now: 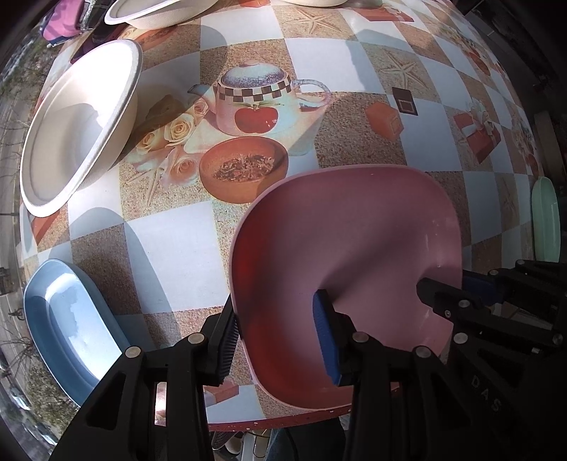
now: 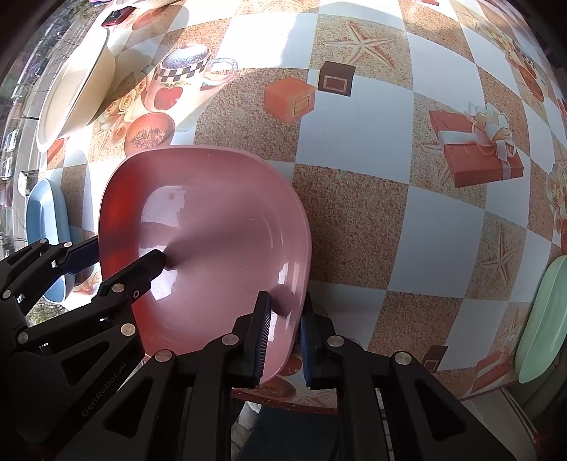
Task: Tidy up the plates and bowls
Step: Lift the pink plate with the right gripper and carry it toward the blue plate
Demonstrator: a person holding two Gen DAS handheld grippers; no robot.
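Observation:
A pink plate (image 1: 354,255) lies near the table's front edge; it also shows in the right wrist view (image 2: 212,220). My left gripper (image 1: 280,337) straddles its left rim, one finger outside and one inside, with a visible gap. My right gripper (image 2: 283,340) straddles its right rim, pads close on both sides; it appears in the left wrist view (image 1: 457,290). A blue plate (image 1: 67,319) lies at the front left. A white paper bowl (image 1: 71,134) sits at the left, another white bowl (image 1: 152,14) at the back. A green plate (image 2: 542,319) lies at the right edge.
The table (image 1: 354,106) has a checkered printed cloth with teapot, flowers and gift boxes. A pink object (image 1: 60,21) lies at the far left corner. The table's front edge (image 1: 283,418) runs just behind the pink plate.

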